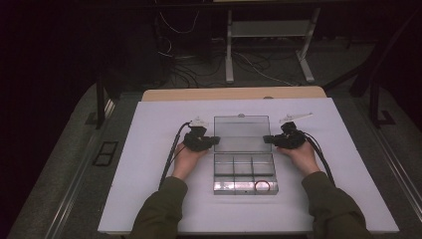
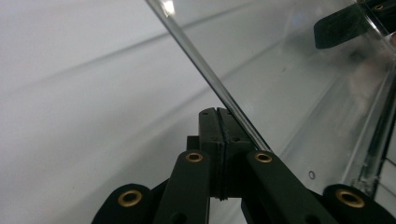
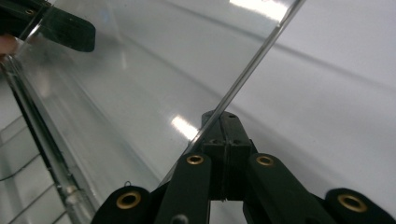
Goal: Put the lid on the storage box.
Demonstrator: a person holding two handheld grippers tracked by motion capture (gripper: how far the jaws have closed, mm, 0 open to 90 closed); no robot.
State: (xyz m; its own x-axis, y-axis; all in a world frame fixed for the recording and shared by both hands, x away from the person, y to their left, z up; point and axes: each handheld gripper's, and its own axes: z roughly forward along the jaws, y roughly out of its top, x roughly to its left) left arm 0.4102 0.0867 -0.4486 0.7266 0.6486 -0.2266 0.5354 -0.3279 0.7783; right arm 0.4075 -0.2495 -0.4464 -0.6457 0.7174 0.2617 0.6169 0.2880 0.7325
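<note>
A clear plastic compartment box (image 1: 244, 173) sits mid-surface (image 1: 149, 189), its transparent hinged lid (image 1: 242, 133) open; left claw (image 1: 215, 141) and right claw (image 1: 266, 140), both fully closed, press its side edges; better to move both together, evenly.

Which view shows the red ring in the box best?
The high view: the red ring lies in the near right compartment of the clear box, plainly seen from above. The left gripper view and right gripper view look along the open lid instead and catch just slivers of the compartments.
</note>
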